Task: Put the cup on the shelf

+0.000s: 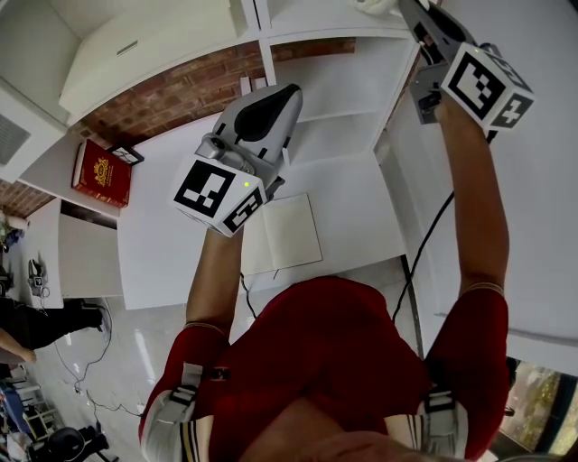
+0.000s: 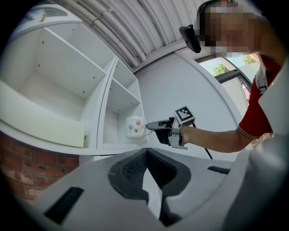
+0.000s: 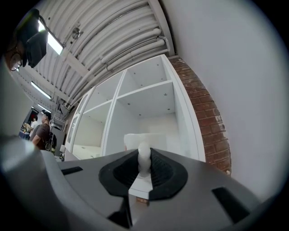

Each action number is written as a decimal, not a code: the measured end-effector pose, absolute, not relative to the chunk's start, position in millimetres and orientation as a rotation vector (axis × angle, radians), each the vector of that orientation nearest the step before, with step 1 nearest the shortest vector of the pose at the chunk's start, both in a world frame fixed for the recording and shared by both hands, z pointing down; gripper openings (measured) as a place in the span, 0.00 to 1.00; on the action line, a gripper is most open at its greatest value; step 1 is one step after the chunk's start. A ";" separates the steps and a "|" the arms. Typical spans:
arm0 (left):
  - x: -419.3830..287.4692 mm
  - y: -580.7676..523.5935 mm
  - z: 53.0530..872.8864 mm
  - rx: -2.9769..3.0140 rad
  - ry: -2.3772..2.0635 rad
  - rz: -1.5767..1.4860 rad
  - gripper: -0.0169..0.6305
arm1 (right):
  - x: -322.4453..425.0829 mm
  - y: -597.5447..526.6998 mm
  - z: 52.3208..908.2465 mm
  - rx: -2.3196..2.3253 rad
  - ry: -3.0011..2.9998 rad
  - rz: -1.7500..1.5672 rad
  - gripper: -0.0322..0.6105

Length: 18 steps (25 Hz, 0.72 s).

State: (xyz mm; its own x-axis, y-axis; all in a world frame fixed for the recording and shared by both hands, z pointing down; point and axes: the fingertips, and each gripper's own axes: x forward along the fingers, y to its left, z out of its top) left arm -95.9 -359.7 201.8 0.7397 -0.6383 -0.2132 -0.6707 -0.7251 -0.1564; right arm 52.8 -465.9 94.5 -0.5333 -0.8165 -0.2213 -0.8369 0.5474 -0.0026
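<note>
Head view: we are holding the left gripper (image 1: 260,122) over the white worktop (image 1: 361,207), above a notebook (image 1: 282,233). The right gripper (image 1: 424,27) is reaching up into the shelf (image 1: 334,90).

Left gripper view: its jaws are meeting at the tips and gripping nothing. The dotted cup (image 2: 135,127) is sitting low in a narrow shelf compartment; we cannot tell whether it is resting on the board.

Right gripper view: the jaws are clamping the cup's handle (image 3: 143,157).
</note>
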 end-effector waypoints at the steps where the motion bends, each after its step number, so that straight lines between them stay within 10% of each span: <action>1: -97.5 -361.7 202.7 -2.720 1.038 0.213 0.03 | 52.1 -469.6 95.5 -1.410 2.587 0.154 0.11; 18: -109.8 -384.8 213.3 -2.747 1.035 0.228 0.03 | 42.6 -513.3 110.8 -1.499 2.615 0.089 0.11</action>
